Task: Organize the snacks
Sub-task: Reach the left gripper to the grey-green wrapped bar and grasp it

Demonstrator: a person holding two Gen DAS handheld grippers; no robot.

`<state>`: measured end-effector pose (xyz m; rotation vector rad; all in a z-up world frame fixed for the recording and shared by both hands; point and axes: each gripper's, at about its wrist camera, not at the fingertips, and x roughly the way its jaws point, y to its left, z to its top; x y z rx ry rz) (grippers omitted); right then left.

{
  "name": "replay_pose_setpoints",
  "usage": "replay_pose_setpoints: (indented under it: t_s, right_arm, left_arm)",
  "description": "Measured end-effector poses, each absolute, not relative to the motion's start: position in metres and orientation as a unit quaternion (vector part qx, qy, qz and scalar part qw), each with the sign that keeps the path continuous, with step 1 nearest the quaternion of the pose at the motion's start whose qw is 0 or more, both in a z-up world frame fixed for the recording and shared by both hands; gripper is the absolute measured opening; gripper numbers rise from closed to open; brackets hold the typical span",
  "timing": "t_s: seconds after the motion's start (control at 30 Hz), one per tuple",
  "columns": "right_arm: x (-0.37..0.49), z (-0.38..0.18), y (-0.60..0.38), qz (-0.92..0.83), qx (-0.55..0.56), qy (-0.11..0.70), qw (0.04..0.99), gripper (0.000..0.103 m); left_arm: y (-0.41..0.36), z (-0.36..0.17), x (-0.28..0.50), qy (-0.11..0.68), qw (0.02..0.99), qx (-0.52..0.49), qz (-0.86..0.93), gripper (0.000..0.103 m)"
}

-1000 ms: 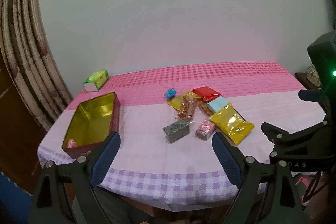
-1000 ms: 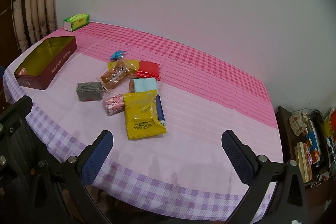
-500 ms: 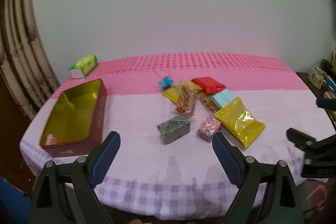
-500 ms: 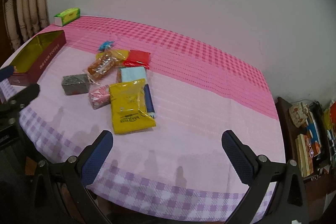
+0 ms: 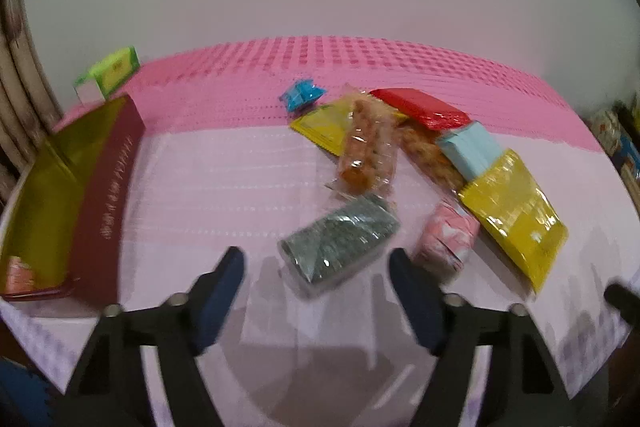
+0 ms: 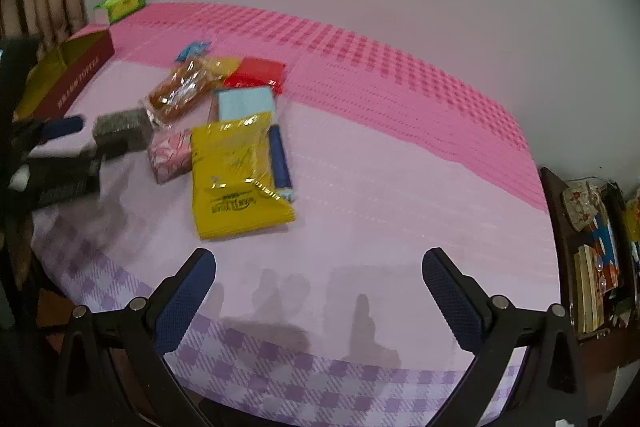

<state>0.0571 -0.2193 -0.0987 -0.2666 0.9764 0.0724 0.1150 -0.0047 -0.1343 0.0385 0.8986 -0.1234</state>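
Note:
Several snacks lie in a heap on the pink tablecloth: a grey packet (image 5: 340, 243) (image 6: 120, 131), a pink packet (image 5: 448, 239) (image 6: 170, 153), a big yellow bag (image 5: 516, 211) (image 6: 236, 179), an orange clear packet (image 5: 368, 151), a red packet (image 5: 420, 107) and a light blue box (image 5: 468, 151). My left gripper (image 5: 316, 267) (image 6: 80, 143) hovers low at the grey packet. Its jaws are closing, with the packet's near end between the fingertips and gaps on both sides. My right gripper (image 6: 318, 279) is open over bare cloth, in front of the yellow bag.
A dark red tin (image 5: 108, 195) (image 6: 80, 79) with a gold inside stands open at the left, with one pink packet (image 5: 18, 275) in its near corner. A green box (image 5: 110, 73) sits at the back left. A cluttered shelf (image 6: 592, 247) stands beyond the table's right edge.
My left gripper has dropped and moved forward to the grey packet, and its jaws have narrowed. My right gripper has sunk a little toward the table.

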Motion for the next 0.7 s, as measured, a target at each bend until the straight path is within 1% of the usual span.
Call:
replay_pose_setpoints:
  t_s: [0.1,0.13,0.17,0.2,0.23,0.37,0.4,0.43,0.47,0.7]
  right_arm:
    - [0.058,-0.103,-0.214,0.041,-0.135,0.471,0.871,0.103]
    - [0.058,-0.104,-0.213,0.043,-0.135,0.472,0.87,0.103]
    - [0.058,-0.105,-0.212,0.044,-0.136,0.473,0.869,0.103]
    - [0.058,-0.106,-0.212,0.044,-0.137,0.475,0.868,0.103]
    - [0.058,-0.108,-0.211,0.045,-0.137,0.478,0.867,0.103]
    - [0.061,-0.115,-0.211,0.047,-0.14,0.487,0.861,0.103]
    - [0.061,-0.115,-0.211,0.047,-0.141,0.487,0.861,0.103]
    - [0.06,-0.114,-0.211,0.047,-0.14,0.485,0.862,0.103]
    - [0.06,-0.114,-0.211,0.048,-0.139,0.484,0.862,0.103]
    - [0.054,-0.105,-0.211,0.052,-0.138,0.475,0.867,0.103]
  left_arm:
    - [-0.008,-0.143,0.125,0.437,0.895,0.03,-0.085,0.069]
    - [-0.01,-0.147,0.128,0.441,0.891,0.032,-0.1,0.057]
    - [-0.011,-0.148,0.13,0.442,0.89,0.034,-0.108,0.052]
    - [-0.013,-0.147,0.131,0.438,0.892,0.04,-0.106,0.05]
    - [-0.012,-0.147,0.131,0.437,0.892,0.037,-0.108,0.041]
    - [-0.01,-0.142,0.123,0.436,0.892,0.026,-0.114,0.039]
    - [-0.012,-0.14,0.119,0.435,0.893,0.029,-0.113,0.038]
    - [-0.014,-0.138,0.114,0.434,0.894,0.033,-0.111,0.033]
    - [-0.016,-0.137,0.11,0.434,0.893,0.032,-0.11,0.031]
    - [-0.026,-0.115,0.082,0.431,0.896,0.03,-0.102,0.03]
